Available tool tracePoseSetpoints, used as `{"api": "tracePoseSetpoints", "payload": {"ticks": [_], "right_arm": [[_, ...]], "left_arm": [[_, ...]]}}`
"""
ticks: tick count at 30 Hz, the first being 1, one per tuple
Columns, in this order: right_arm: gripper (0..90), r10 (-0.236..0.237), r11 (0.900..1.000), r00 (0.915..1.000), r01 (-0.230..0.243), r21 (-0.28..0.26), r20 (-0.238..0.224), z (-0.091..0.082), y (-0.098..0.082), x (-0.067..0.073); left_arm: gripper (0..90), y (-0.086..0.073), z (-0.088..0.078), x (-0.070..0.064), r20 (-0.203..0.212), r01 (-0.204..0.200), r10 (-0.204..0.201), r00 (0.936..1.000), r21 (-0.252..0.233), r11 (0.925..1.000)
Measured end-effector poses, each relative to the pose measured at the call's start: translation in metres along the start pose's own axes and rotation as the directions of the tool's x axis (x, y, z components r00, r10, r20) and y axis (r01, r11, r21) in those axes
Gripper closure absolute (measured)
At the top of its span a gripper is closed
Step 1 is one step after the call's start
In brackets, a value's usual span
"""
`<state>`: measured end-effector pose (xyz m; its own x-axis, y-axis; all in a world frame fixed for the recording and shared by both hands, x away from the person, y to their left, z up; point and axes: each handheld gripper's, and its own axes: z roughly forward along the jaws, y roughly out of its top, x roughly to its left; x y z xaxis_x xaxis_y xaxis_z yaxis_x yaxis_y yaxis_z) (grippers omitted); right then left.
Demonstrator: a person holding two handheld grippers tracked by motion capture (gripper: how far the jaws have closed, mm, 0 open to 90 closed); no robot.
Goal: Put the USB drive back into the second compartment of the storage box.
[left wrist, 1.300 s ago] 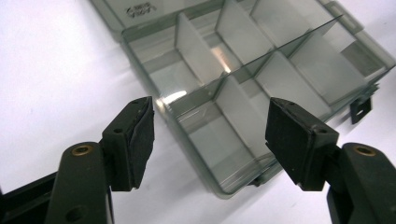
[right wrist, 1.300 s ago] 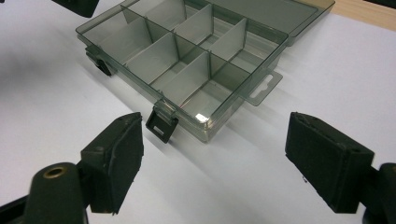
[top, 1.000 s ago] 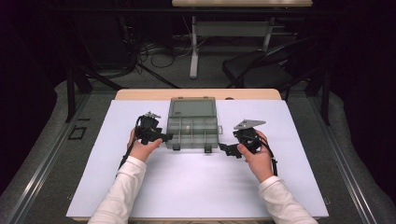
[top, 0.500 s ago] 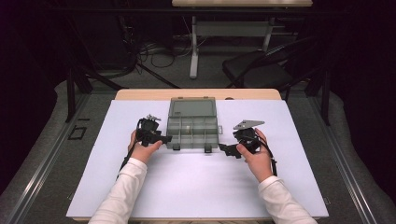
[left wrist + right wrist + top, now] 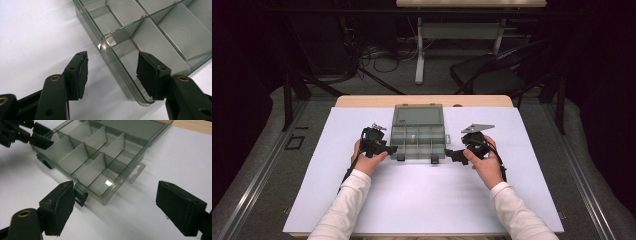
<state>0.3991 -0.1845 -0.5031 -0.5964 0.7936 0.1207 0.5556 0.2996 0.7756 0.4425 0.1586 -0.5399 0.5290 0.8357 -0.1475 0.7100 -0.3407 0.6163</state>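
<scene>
The compartment box (image 5: 418, 136) sits open near the far middle of the white mat (image 5: 422, 200), its lid (image 5: 418, 114) laid back flat toward the wooden table edge (image 5: 422, 100). It is one clear, smoke-tinted plastic organiser with thin dividers, and two dark latches (image 5: 434, 159) hang off its near wall. The left gripper (image 5: 388, 149) stands at the box's near-left corner with its jaws apart — in the left gripper view one pad (image 5: 80, 72) is outside the wall on the mat and the other pad (image 5: 151, 75) is over the corner compartment, so the side wall (image 5: 117, 65) runs between them, ungripped. The right gripper (image 5: 455, 154) waits just beside the near-right corner, jaws wide apart and holding nothing; in the right gripper view its left pad (image 5: 58, 206) is close to a latch (image 5: 80, 197). I judge the main risk to be the light box skating on the smooth mat: a one-sided squeeze from the left could pivot it away before the right hand steadies it. The thin wall could also flex or slip from the pads, and the right pad could snag the latch. Count: one box, one lid, two latches, two grippers, two hands; the compartments I can see look empty, though one may hold a small pale thing that is too tiny to tell.
</scene>
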Motion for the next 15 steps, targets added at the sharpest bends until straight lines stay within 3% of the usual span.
{"api": "tracePoseSetpoints", "payload": {"ticks": [5,9,15], "right_arm": [[15.0,0.034,0.999,0.9992,-0.034,0.002,0.019,0.001,0.007,-0.007],[15.0,0.087,0.996,0.9962,-0.087,0.0,0.004,0.001,0.014,-0.011],[15.0,0.091,0.996,0.9958,-0.091,0.011,0.015,0.004,0.025,-0.011]], "left_arm": [[43.3,-0.001,0.001,0.001,-0.006,-0.001,0.001,1.0,-0.005,1.0],[44.5,-0.003,0.002,0.003,-0.003,0.005,-0.005,1.0,-0.018,0.9998],[46.3,-0.003,0.004,0.003,0.008,0.001,-0.001,1.0,-0.019,0.9998]]}}
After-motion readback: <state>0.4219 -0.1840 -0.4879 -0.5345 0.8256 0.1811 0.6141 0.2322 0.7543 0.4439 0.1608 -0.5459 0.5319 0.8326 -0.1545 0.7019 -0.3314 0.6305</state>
